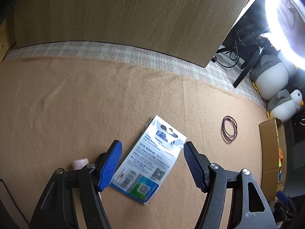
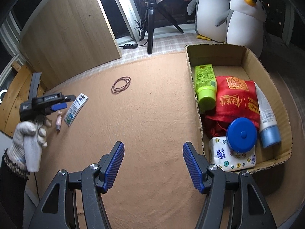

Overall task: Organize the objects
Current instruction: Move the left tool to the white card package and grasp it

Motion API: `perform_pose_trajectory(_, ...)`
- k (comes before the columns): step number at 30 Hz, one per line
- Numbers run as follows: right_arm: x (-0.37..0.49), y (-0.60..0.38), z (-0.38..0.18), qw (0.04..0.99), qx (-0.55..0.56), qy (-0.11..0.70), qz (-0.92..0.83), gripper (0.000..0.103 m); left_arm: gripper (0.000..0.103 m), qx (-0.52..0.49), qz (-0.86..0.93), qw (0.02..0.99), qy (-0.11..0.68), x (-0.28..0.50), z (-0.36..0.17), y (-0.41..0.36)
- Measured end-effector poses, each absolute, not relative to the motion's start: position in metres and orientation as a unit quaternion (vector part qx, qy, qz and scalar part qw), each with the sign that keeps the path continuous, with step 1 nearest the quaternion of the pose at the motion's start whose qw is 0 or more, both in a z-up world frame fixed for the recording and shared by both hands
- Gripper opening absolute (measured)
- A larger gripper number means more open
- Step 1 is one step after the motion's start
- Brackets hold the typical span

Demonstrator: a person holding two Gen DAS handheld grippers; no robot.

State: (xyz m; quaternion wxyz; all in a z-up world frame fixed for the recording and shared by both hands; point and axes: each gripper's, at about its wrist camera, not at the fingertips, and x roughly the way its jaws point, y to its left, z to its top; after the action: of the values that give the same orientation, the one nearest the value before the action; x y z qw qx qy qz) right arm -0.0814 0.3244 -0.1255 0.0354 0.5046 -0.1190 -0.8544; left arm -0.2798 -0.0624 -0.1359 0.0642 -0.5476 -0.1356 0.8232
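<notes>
A flat white and blue printed packet (image 1: 148,160) lies on the tan mat between the fingers of my open left gripper (image 1: 152,147), which hovers just above it. The packet also shows in the right wrist view (image 2: 76,107), with the left gripper (image 2: 63,103) over it. A small pink tube (image 2: 59,121) lies beside the packet; its end peeks out behind my left finger (image 1: 81,163). Brown rubber bands (image 1: 229,128) (image 2: 121,85) lie further out on the mat. My right gripper (image 2: 153,147) is open and empty above bare mat, left of the cardboard box (image 2: 194,99).
The box holds a green tube (image 2: 205,87), a red pouch (image 2: 236,99), a blue round lid (image 2: 242,134), a tissue pack (image 2: 225,156) and a white and blue tube (image 2: 266,120). A wooden panel (image 2: 72,32), a tripod (image 2: 152,19) and plush penguins (image 2: 246,19) stand behind.
</notes>
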Motion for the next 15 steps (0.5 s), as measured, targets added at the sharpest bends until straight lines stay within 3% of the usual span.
perform_pose_trajectory(8, -0.082, 0.326, -0.13, 0.036, 0.511, -0.119, -0.851, 0.06, 0.039, -0.562, 0.814, 0.077, -0.123, -0.281, -0.147, -0.057)
perform_pose_trajectory(15, -0.085, 0.322, -0.132, 0.046, 0.513, -0.121, -0.848, 0.06, 0.036, -0.558, 0.817, 0.092, -0.111, -0.263, -0.149, -0.042)
